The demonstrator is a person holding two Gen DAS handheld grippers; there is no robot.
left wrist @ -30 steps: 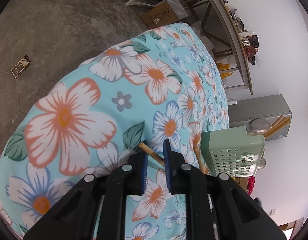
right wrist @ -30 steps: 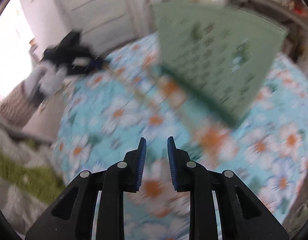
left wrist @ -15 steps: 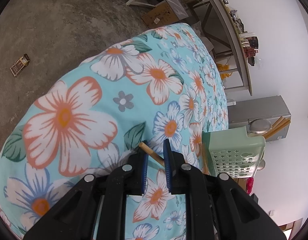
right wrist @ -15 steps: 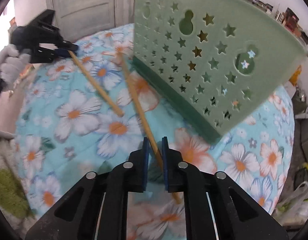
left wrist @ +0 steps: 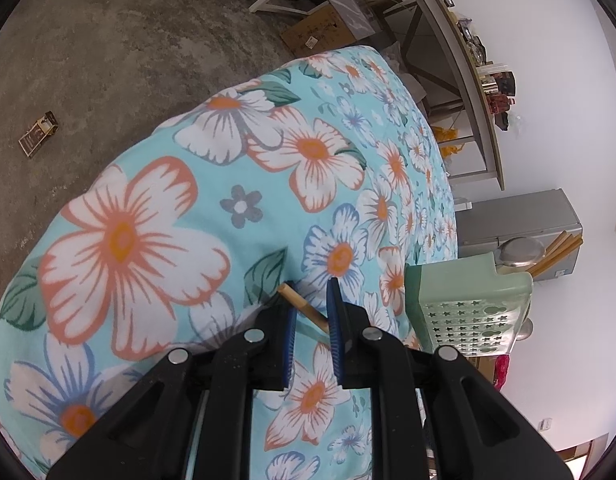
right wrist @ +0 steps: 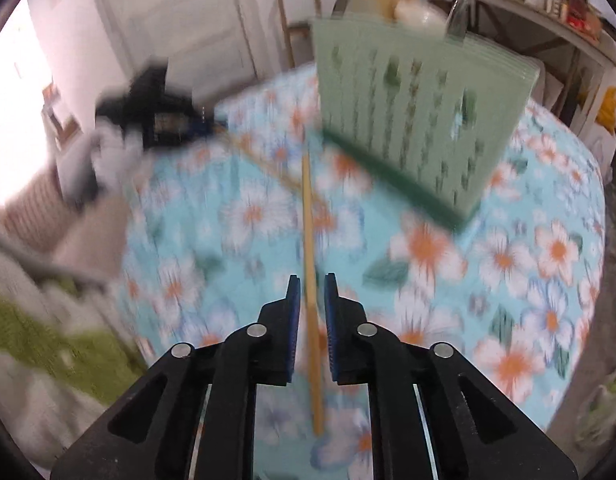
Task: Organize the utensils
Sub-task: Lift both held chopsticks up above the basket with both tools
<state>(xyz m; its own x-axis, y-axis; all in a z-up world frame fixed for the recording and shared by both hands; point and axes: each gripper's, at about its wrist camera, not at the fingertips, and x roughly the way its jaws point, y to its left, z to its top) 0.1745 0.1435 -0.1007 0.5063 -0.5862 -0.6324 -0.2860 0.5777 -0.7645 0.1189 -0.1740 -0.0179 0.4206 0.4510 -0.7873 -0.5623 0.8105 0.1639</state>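
- A round desk (left wrist: 156,240) under a turquoise cloth printed with orange and white flowers is standing on a grey concrete floor (left wrist: 108,52), with cluttered shelving (left wrist: 467,80) along the white wall.
- A pale green perforated plastic utensil holder (right wrist: 419,120) is sitting upright on the desk, wooden sticks and a spoon already rising from it.
- The left claw (left wrist: 311,312) is pinching the end of a thin wooden chopstick (left wrist: 304,307), whose shaft is running across the jaws toward the holder.
- The right claw (right wrist: 308,312) is easing its jaws apart; a second wooden chopstick (right wrist: 308,240) is lying between the pads, and contact cannot be judged through the blur.
- That stick's long axis is pointing straight ahead at the holder's base, so the right hand is judged better placed to deliver.
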